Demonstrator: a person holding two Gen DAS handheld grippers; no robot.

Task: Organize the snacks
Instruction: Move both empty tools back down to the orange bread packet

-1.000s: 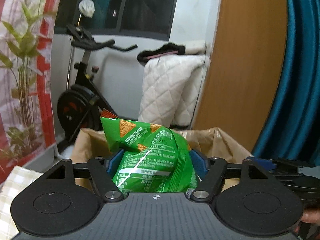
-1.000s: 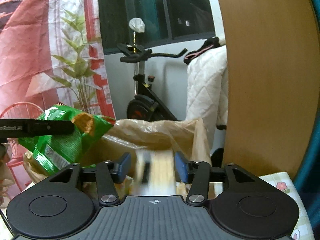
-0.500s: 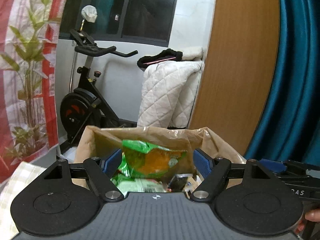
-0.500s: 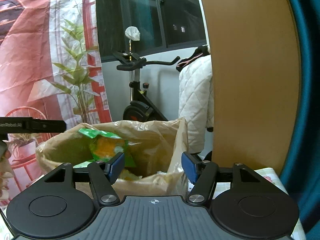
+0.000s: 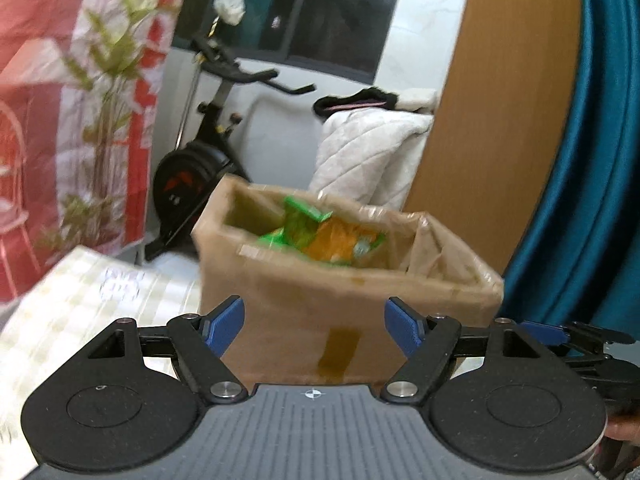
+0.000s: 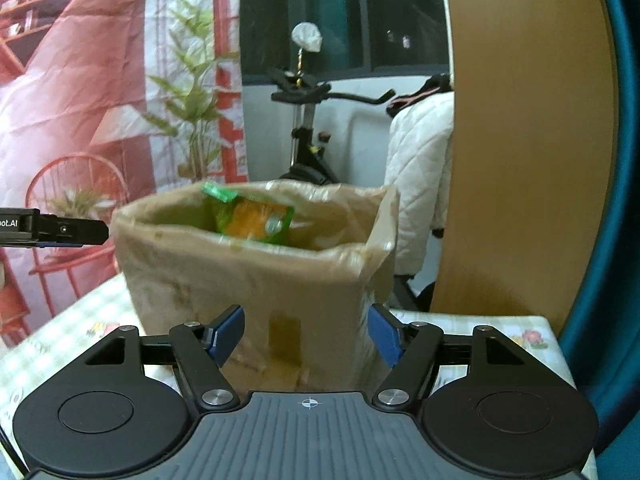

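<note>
A brown cardboard box (image 5: 304, 304) lined with clear plastic stands on the checked tablecloth (image 5: 80, 300); in the right wrist view the same box (image 6: 248, 280) fills the middle. A green and orange snack bag (image 5: 320, 236) lies inside it, its top showing above the rim, and the right wrist view shows that snack bag (image 6: 252, 216) too. My left gripper (image 5: 314, 326) is open and empty, in front of the box. My right gripper (image 6: 306, 332) is also empty, its jaws opening. The left gripper's tip (image 6: 60, 230) shows at the left edge of the right wrist view.
Behind the table stand an exercise bike (image 5: 200, 152), a white quilted cover (image 5: 368, 156), a wooden panel (image 5: 500, 120) and a teal curtain (image 5: 592, 160). A red printed cloth with plants (image 6: 100, 100) hangs on the left. The flowered tablecloth (image 6: 520, 336) ends at the right.
The green snack bag left the left gripper and now lies in the box. A pale packet left the right gripper. Both grippers drew back from the box, and the right jaws widened.
</note>
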